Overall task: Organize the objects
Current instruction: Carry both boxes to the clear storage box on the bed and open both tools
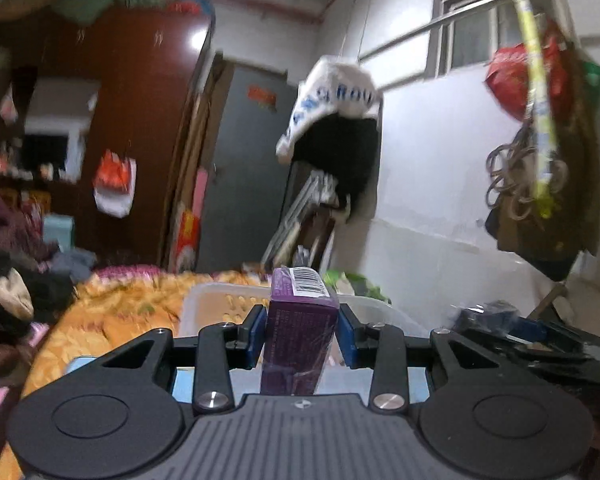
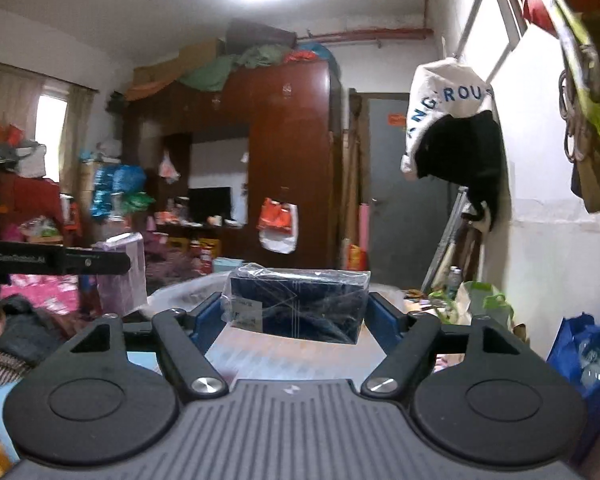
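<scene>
My left gripper [image 1: 300, 328] is shut on a purple box [image 1: 298, 320] wrapped in clear film, with a barcode label on its top end. It holds the box upright above a white plastic basket [image 1: 220, 304] on the bed. My right gripper [image 2: 296, 312] is shut on a dark blue box [image 2: 300, 304] in clear film, held crosswise between the blue pads. The left gripper's black body [image 2: 52, 264] shows at the left of the right wrist view, with the purple box [image 2: 122, 276] in it. The white basket's rim [image 2: 180, 292] lies below the blue box.
An orange floral bedspread [image 1: 112, 312] covers the bed. A brown wardrobe [image 2: 292, 152] and a grey door [image 2: 396, 184] stand behind. A white bag with a black garment [image 1: 336, 120] hangs on the right wall. A blue bag [image 2: 584, 356] sits at right.
</scene>
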### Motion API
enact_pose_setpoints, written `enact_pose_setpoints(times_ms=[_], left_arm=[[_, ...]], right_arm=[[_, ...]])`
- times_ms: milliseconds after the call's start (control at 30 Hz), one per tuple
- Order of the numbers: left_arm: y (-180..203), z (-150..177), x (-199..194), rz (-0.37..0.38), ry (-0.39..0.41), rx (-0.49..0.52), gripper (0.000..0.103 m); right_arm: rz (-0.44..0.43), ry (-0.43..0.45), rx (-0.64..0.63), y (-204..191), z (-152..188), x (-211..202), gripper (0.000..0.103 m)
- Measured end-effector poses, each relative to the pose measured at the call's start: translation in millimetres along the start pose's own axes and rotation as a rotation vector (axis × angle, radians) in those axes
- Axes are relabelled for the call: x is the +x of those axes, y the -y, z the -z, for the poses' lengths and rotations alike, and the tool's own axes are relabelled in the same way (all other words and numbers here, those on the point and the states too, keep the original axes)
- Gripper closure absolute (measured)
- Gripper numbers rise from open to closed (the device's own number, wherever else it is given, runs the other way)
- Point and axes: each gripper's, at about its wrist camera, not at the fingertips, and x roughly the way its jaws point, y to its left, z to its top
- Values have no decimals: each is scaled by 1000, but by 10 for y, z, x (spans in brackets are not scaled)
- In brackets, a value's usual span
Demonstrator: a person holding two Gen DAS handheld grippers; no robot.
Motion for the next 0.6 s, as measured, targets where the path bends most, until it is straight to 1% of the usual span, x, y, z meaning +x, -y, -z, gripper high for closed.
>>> enact_pose_setpoints(times_ms=[33, 100, 167, 200, 233, 267, 300, 333, 400, 500, 533, 567, 600], left_arm=[[-9, -44, 137, -2, -19, -5, 62], [-53, -82, 343, -31, -38, -25, 61], [-85, -81, 522, -26, -69, -24, 59], [-113, -60, 573, -29, -68, -24, 44], [-139, -35, 605, -37, -60, -22, 32], [-167, -9, 599, -46, -53, -17, 14], [-192, 8, 570, -55, -41, -11, 11], [-220, 37, 508, -60, -24, -2, 11], [-279, 107, 351, -62, -5, -3, 0], [-351, 290, 40, -29, 59, -19, 0], [-369, 368, -67, -23, 50, -13, 0], [-358, 447, -183, -33, 42, 2, 0], [-333, 541, -313, -58, 54, 19, 0]], right_arm=[[4, -14, 0, 33, -56, 161, 26], [6, -50, 13, 85, -101, 432, 26], [3, -87, -10, 77, -84, 601, 25], [-1, -109, -22, 58, -67, 672, 22], [-4, -112, -23, 44, -49, 703, 21], [-4, -103, -21, 28, -28, 686, 15], [-3, -94, -20, 23, -6, 633, 1], [-4, -87, -20, 21, 13, 570, 0], [-9, -76, -12, 39, 83, 358, 0], [-16, -21, 17, 94, 303, -53, 0], [-9, -17, 24, 98, 409, -186, 0], [5, -22, 33, 97, 534, -307, 0], [16, -29, 38, 99, 631, -383, 0]])
